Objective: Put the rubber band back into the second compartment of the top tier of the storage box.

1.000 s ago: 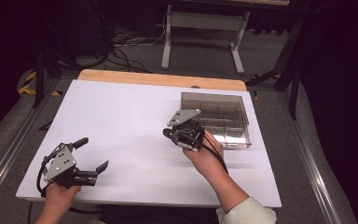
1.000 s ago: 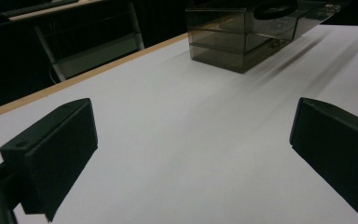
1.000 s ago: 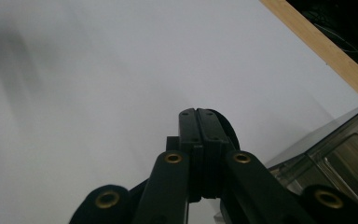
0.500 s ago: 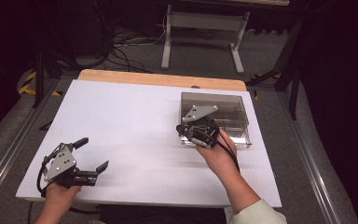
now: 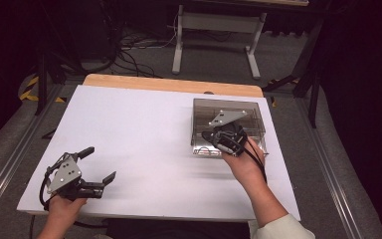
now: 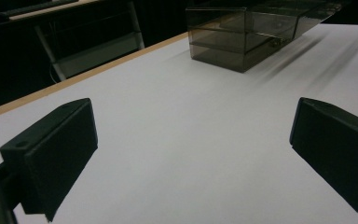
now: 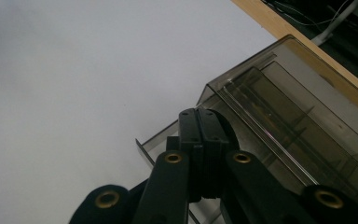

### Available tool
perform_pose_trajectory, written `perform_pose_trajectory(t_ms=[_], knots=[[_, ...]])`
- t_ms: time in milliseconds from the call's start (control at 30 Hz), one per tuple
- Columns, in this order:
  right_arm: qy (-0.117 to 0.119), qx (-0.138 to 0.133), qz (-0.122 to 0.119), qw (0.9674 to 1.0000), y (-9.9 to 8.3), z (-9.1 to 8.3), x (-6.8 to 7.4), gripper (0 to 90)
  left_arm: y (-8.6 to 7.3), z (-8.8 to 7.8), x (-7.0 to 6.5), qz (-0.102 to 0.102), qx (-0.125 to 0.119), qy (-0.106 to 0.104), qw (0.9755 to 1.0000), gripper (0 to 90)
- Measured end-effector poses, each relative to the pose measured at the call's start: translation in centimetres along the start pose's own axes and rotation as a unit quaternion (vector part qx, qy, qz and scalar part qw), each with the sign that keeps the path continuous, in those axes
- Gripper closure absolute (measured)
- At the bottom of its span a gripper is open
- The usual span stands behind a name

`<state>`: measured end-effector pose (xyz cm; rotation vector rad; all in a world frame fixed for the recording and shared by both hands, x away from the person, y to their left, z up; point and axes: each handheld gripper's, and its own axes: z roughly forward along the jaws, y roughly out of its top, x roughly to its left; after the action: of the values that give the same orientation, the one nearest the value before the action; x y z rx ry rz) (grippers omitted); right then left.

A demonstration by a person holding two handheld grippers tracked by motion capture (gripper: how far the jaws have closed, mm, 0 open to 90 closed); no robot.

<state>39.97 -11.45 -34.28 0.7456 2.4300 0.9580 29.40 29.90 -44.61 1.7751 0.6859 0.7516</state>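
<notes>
In the last second the right tongs (image 5: 218, 141) have travelled from the open middle of the white surface (image 5: 139, 124) across to the smoky clear plastic box (image 5: 229, 107) at the right, and now sit over its near edge; the left tongs (image 5: 99, 169) have not budged from the near left corner. In the right gripper view the two black jaws are pressed flat together with nothing visible between them, poised right at the box's drawer (image 7: 168, 135), which juts slightly out from under the lid, so I judge the work in hand to be on that drawer, pushing it in or hooking it out (which of the two cannot be told from here). The left tongs (image 6: 191, 140) stand wide apart and hold nothing, hovering just above bare surface and pointed toward the box (image 6: 242, 35), well apart from it. Counted: one box with one drawer, two tongs, one surface; a wooden strip (image 5: 169, 84) runs along its far edge.
</notes>
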Motion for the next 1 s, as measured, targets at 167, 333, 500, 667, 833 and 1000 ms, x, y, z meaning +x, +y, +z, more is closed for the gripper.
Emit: perform_pose_trajectory(t_ms=[167, 333, 500, 667, 833, 1000], knots=[[-0.007, 0.003, 0.007, 0.9999, -0.5, -0.4, -0.7, 90.0, 0.0, 0.0, 0.0, 0.000, 0.000, 0.000, 1.0000, 1.6], [-0.014, 0.006, 0.015, 0.9998, -1.2, -0.8, -1.4, 90.0, 0.0, 0.0, 0.0, -0.001, 0.000, 0.000, 1.0000, 1.6], [-0.020, 0.011, 0.024, 0.9995, -1.8, -1.0, -2.1, 90.0, 0.0, 0.0, 0.0, -0.002, 0.001, -0.001, 1.0000, 1.6], [-0.024, 0.014, 0.032, 0.9991, -2.4, -1.2, -2.6, 90.0, 0.0, 0.0, 0.0, 0.003, 0.002, 0.002, 1.0000, 1.6], [-0.028, 0.018, 0.042, 0.9985, -3.0, -1.3, -3.0, 90.0, 0.0, 0.0, 0.0, 0.003, 0.002, 0.002, 1.0000, 1.6], [-0.032, 0.021, 0.045, 0.9982, -3.7, -1.4, -3.4, 90.0, 0.0, 0.0, 0.0, 0.002, 0.001, 0.002, 1.0000, 1.6]])
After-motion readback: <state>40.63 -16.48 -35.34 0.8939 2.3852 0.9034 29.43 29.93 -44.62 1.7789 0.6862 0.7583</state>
